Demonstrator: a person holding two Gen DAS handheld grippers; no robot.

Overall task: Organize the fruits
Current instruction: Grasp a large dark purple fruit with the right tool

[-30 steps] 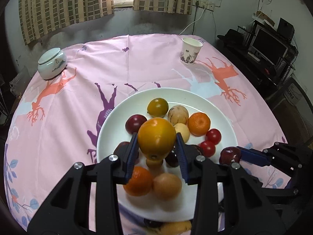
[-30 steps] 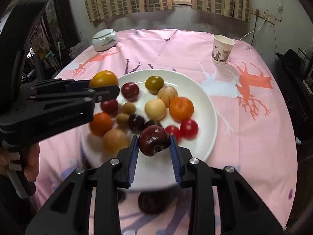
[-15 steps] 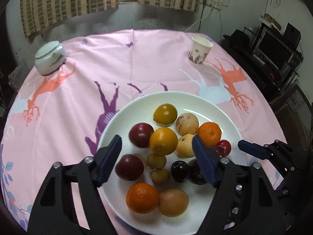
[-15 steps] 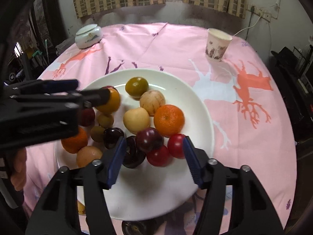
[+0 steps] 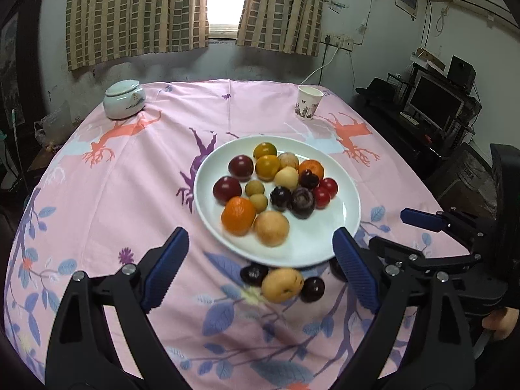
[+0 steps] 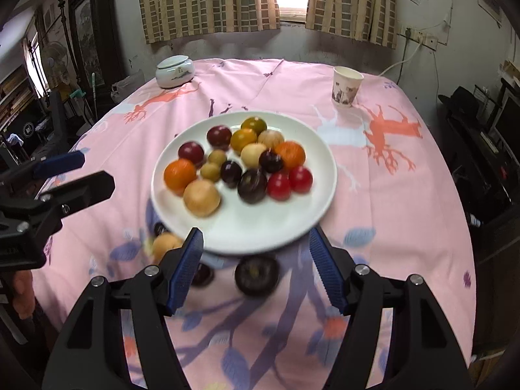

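1. Your left gripper (image 5: 260,269) has its jaws spread wide and holds nothing. Your right gripper (image 6: 256,266) is just as wide apart and also empty.

2. The white plate (image 5: 325,247) lies straight ahead of both claws on the pink tablecloth (image 5: 130,169), its near rim just beyond the fingertips. Most of the fruit is already on it: two oranges, several dark plums, two red tomatoes, some yellow and tan pieces, and two small greenish ones, all bunched in the far and middle part of the plate.

3. What is left, judging by what lies on the cloth: a tan pear-like fruit (image 5: 282,285) sits between your left claw's fingers, close in front of them, with a dark plum (image 5: 254,274) touching or nearly touching it on the left and another dark plum (image 5: 312,289) on its right. In the right wrist view a large dark fruit (image 6: 257,275) lies between that claw's fingers, just short of the plate rim. The job looks well over halfway done, with these few still to lift.

4. A lidded ceramic jar (image 5: 124,98) and a paper cup (image 5: 308,102) stand far ahead, beyond the plate, left and right.

5. No readable writing: the cup and jar carry only printed patterns, too small to make out.
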